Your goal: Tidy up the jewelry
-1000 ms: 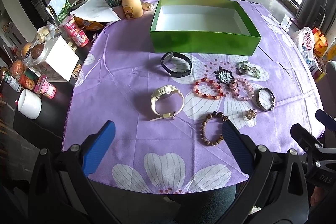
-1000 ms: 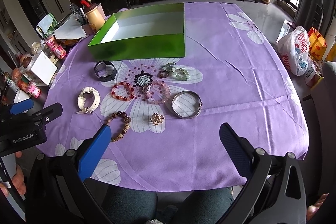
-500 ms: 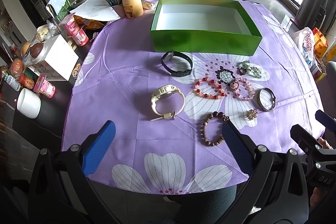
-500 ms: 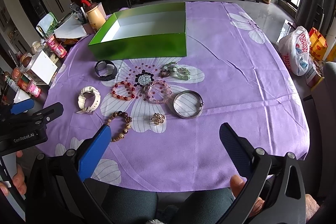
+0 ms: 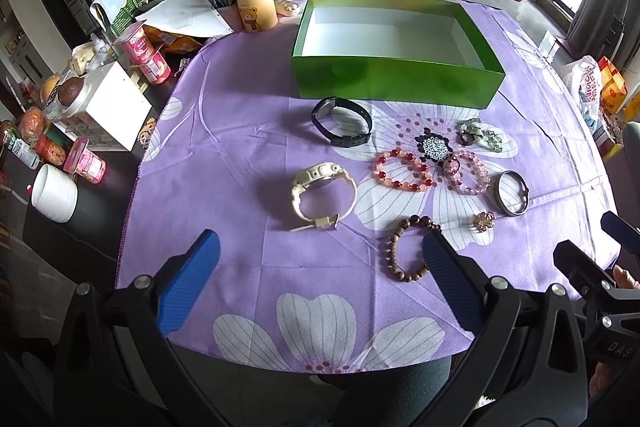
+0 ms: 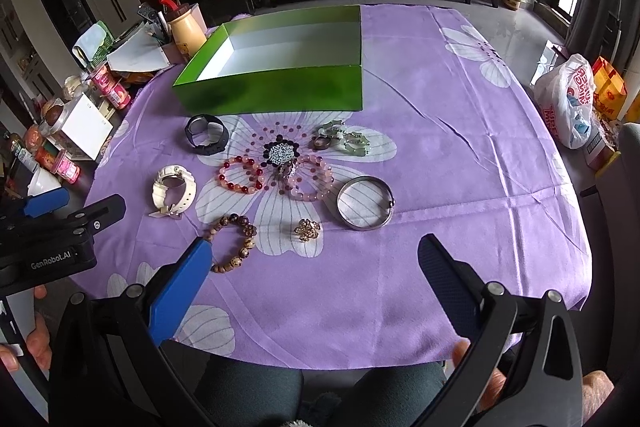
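An empty green box [image 5: 396, 67] [image 6: 280, 91] stands at the back of a purple flowered cloth [image 5: 240, 131]. In front of it lie a black watch [image 5: 342, 127] [image 6: 206, 135], a white watch [image 5: 322, 197] [image 6: 173, 190], a red bead bracelet [image 5: 402, 171], a pink bead bracelet [image 5: 468, 173], a brown bead bracelet [image 5: 408, 247] [image 6: 236, 239], a silver bangle [image 5: 512, 193] [image 6: 365, 202], a gold brooch [image 6: 306, 229] and green jewelry [image 6: 352, 141]. My left gripper [image 5: 320, 259] is open and empty near the front edge, below the white watch. My right gripper [image 6: 316, 263] is open and empty, below the brooch.
Left of the cloth stand a bear bottle [image 5: 254, 1], papers, snack cans [image 5: 150, 57], a white box [image 5: 108, 107] and a white cup [image 5: 54, 193]. A plastic bag [image 6: 568, 99] sits off the table's right side.
Both grippers have shifted very slightly; the jewelry and box have not moved. Both stay open and empty.
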{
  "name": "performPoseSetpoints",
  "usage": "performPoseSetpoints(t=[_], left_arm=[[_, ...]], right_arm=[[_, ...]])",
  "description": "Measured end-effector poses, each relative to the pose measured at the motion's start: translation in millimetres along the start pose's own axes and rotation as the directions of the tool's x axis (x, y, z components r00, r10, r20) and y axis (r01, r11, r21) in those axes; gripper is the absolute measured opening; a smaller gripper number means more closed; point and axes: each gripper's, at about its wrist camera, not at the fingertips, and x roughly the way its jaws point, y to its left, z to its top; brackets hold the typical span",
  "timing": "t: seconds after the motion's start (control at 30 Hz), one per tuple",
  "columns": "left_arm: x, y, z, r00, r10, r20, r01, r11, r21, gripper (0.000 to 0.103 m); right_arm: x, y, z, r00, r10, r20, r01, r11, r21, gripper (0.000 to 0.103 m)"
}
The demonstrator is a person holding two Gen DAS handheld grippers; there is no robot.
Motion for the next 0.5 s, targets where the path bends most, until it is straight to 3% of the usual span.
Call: performPoseSetpoints(t=[0.5], left_arm=[[5.3,-1.1,3.8,1.000,-0.024,0.000,0.024,1.000,-0.009,0.101]], right_arm=[[6.6,0.3,1.3,1.000,0.003,-0.006,-0.003,1.000,-0.004,0.102]])
